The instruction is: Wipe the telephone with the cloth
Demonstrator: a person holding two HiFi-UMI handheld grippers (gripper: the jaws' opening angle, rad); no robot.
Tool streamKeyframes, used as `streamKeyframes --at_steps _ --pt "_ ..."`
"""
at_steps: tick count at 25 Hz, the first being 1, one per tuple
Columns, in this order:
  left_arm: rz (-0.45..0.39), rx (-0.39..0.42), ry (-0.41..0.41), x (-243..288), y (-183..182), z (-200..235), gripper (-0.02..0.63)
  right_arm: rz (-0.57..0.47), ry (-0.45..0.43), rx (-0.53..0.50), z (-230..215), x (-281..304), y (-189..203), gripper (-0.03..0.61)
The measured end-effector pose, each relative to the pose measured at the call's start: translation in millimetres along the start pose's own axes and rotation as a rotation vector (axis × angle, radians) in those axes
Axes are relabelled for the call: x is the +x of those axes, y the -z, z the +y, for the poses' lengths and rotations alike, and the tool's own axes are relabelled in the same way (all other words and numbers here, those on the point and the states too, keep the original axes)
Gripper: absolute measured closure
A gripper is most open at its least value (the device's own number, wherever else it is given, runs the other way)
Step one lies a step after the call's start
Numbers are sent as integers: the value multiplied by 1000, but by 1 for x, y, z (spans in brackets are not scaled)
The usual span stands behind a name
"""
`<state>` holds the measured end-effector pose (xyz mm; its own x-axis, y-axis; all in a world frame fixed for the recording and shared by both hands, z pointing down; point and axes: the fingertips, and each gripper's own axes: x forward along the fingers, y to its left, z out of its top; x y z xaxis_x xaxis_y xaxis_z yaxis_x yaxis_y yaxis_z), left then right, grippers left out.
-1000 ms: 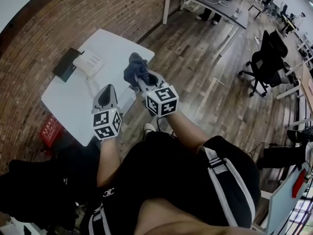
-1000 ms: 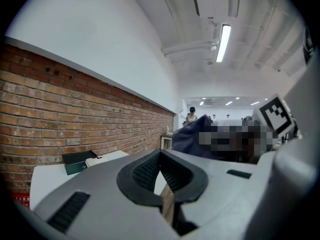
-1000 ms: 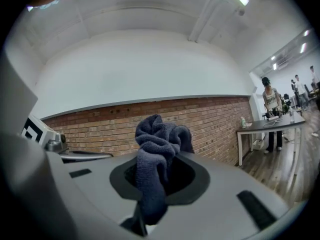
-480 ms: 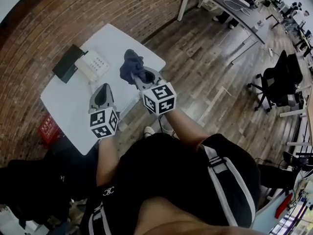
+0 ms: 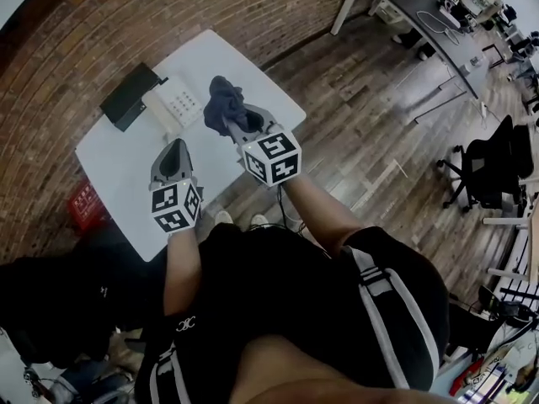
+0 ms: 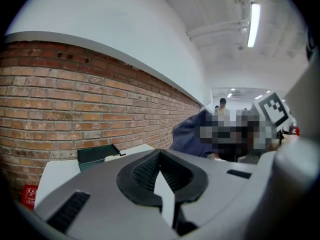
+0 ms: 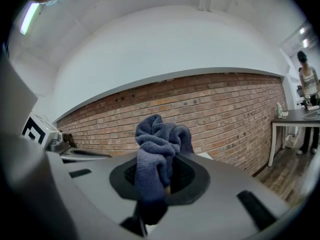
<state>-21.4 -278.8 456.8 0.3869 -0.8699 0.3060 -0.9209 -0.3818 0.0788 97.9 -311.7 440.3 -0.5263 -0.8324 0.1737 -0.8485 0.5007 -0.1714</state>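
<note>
A white telephone (image 5: 179, 103) lies near the far edge of a white table (image 5: 126, 167). My right gripper (image 5: 228, 125) is shut on a bunched dark blue cloth (image 5: 223, 103), held above the table just right of the telephone. In the right gripper view the cloth (image 7: 157, 144) stands up out of the closed jaws of my right gripper (image 7: 159, 178). My left gripper (image 5: 173, 155) hovers over the table nearer me, its jaws together with nothing in them. In the left gripper view its jaws (image 6: 160, 156) meet, and the cloth (image 6: 192, 134) shows beyond.
A black box (image 5: 130, 96) sits against the telephone's left side, also seen as a dark box (image 6: 97, 154). A brick wall (image 5: 101, 23) runs behind the table. A red item (image 5: 84, 209) lies on the floor at left. A dark desk (image 5: 413, 7) and office chair (image 5: 497, 167) stand far right.
My right gripper has carried the cloth left, closer to the telephone. The left gripper has stayed over the table near me. The head view has swung round.
</note>
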Motion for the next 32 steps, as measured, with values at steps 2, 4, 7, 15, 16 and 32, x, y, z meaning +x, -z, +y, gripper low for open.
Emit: streamKeyframes --at_steps 2,4,7,15,16,32 --pt "3 -13 -9 6 1 15 620 17 -18 -2 6 18 3 531" --pt "2 -23 -12 14 0 28 620 32 -33 -10 10 38 7 531" --pt "-3 -30 -12 24 -5 46 620 51 -47 -20 14 66 11 531" --pt "1 -74 -48 37 -4 114 620 127 -59 -44 30 154 32 531" --pt "3 -80 -53 38 -3 121 620 134 -62 -48 33 165 33 531" --pt "32 -177 -173 32 24 217 620 285 -82 -99 59 337 69 531"
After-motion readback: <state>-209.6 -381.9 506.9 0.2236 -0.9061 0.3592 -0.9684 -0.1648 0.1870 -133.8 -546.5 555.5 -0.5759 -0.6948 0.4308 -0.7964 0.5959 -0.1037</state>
